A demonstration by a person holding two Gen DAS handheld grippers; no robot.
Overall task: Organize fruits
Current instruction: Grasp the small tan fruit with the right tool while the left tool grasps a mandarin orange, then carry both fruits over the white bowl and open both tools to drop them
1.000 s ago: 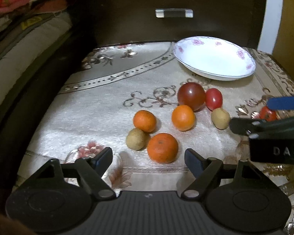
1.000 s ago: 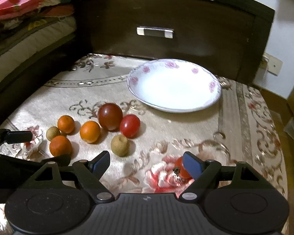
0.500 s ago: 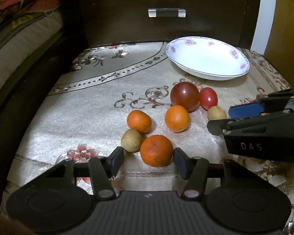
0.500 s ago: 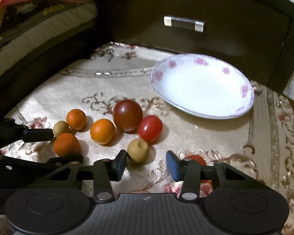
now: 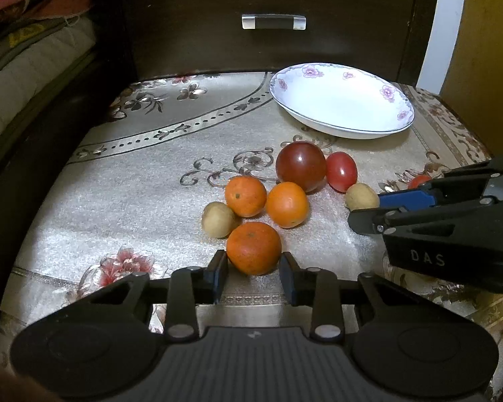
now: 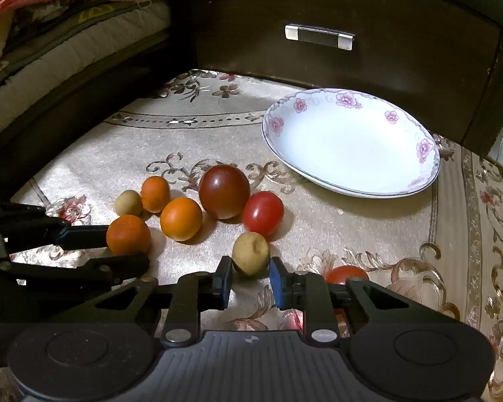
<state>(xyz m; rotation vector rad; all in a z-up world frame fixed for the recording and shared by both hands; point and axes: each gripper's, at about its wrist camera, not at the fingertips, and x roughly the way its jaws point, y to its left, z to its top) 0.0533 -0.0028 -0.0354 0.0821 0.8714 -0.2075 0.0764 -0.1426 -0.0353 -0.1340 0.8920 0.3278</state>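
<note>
A cluster of fruit lies on the patterned cloth in front of an empty white flowered plate [image 5: 343, 102] [image 6: 348, 140]. My left gripper [image 5: 254, 276] has closed onto the nearest orange [image 5: 253, 248] [image 6: 128, 235], its pads touching both sides. My right gripper [image 6: 250, 279] has closed onto a small tan fruit [image 6: 250, 253] [image 5: 361, 197]. Two more oranges [image 5: 245, 196] [image 5: 287, 204], another tan fruit [image 5: 218, 219], a large dark red tomato [image 5: 301, 166] [image 6: 224, 191] and a red tomato [image 5: 341, 171] [image 6: 263, 213] lie between. A small red tomato [image 6: 347, 274] sits right of my right gripper.
A dark wooden drawer front with a metal handle [image 5: 273, 21] stands behind the plate. A dark wooden bed frame [image 6: 67, 100] with stacked bedding [image 5: 23, 50] runs along the left. A yellow surface [image 5: 483, 50] rises at the far right.
Both grippers moved forward and narrowed. The left now pinches the nearest orange. The right swung left from the small red tomato and now pinches the tan fruit.
</note>
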